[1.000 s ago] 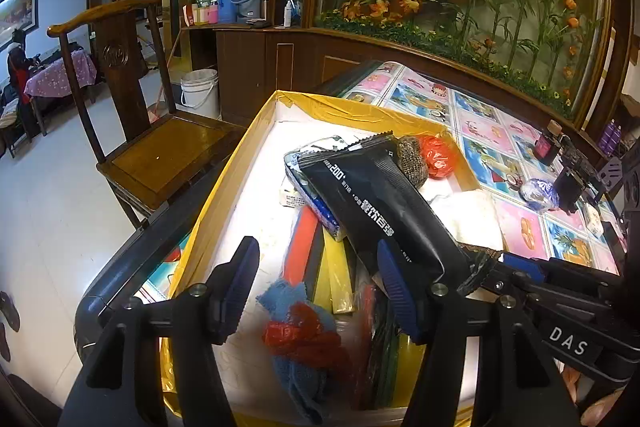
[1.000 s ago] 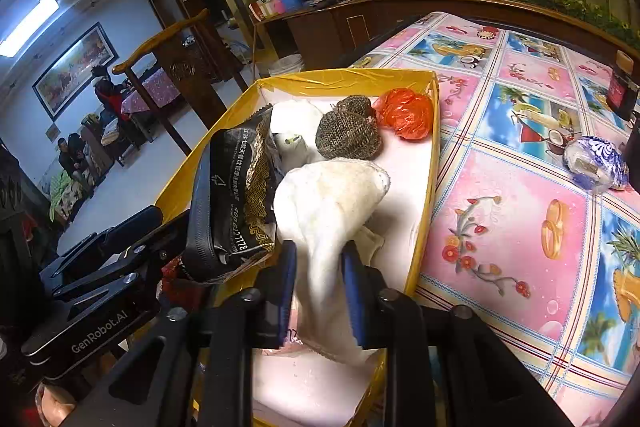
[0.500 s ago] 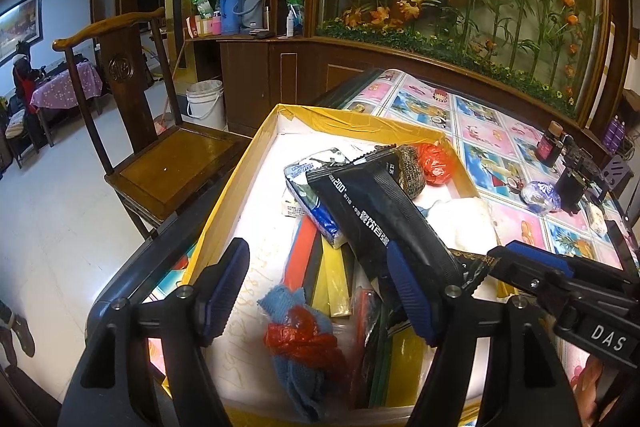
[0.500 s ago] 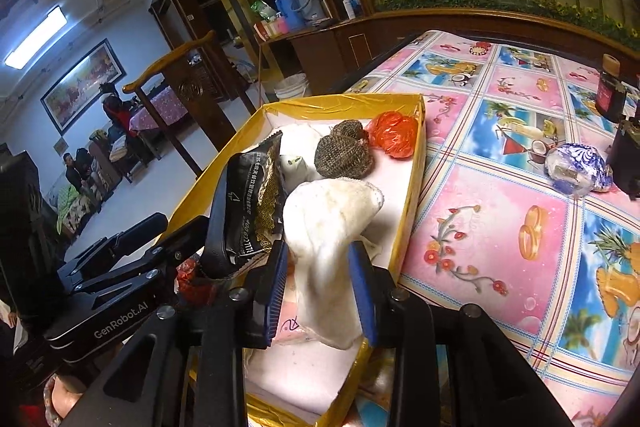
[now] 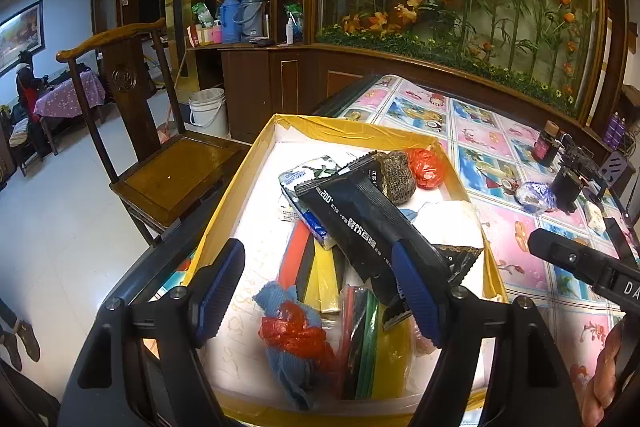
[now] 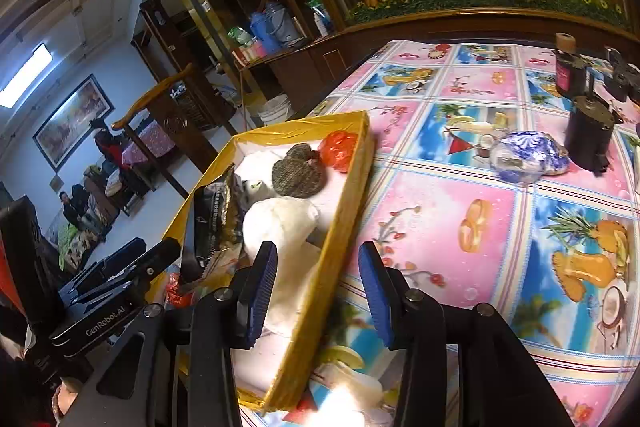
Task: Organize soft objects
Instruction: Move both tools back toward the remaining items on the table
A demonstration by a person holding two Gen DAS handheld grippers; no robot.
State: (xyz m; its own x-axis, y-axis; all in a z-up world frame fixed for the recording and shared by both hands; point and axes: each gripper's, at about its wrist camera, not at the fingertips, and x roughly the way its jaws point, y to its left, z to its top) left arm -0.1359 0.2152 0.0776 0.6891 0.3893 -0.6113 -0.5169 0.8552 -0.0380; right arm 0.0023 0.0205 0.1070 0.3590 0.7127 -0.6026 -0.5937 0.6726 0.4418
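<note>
Looking along the left wrist view
Left gripper (image 5: 320, 291): jaws wide apart and just been opening further; nothing pinched, the pads hang over the near end of the box
Yellow box (image 5: 240, 195): on the table edge, yellow rim, white floor, crowded with soft things
Black pouch (image 5: 360, 219): lies slantwise across the middle, its near end behind the right-hand pad, touching or not I cannot tell
Blue cloth (image 5: 280, 303): between the pads, lower down, with a red bag (image 5: 296, 331) bunched on it
Coloured strips (image 5: 316, 267): red, black and yellow, flat under the pouch
Tissue pack (image 5: 304, 183): partly under the pouch's far end
Knitted pouch (image 5: 396, 175): far side, just beside a red-orange bag (image 5: 428, 167)
White cloth (image 5: 448, 223): against the right wall of the box
Around: wooden chair (image 5: 172, 171) left of the table, white bucket (image 5: 208, 111) beyond it

Right wrist view
Right gripper (image 6: 320, 287): jaws partly open and just been widening; empty, straddling the box's yellow wall (image 6: 344, 211)
White cloth here (image 6: 288, 227): inside the box, just beside the left-hand pad, free of the jaws
In the way: the box wall sits between the pads
Tablecloth (image 6: 460, 211): pink and blue pictures, right of the box
On it: a blue-and-white wrapped bundle (image 6: 528, 155), a dark bottle (image 6: 568, 71) and a black device (image 6: 588, 135), well apart from the box
Other gripper: its black body (image 6: 112, 291) at lower left
</note>
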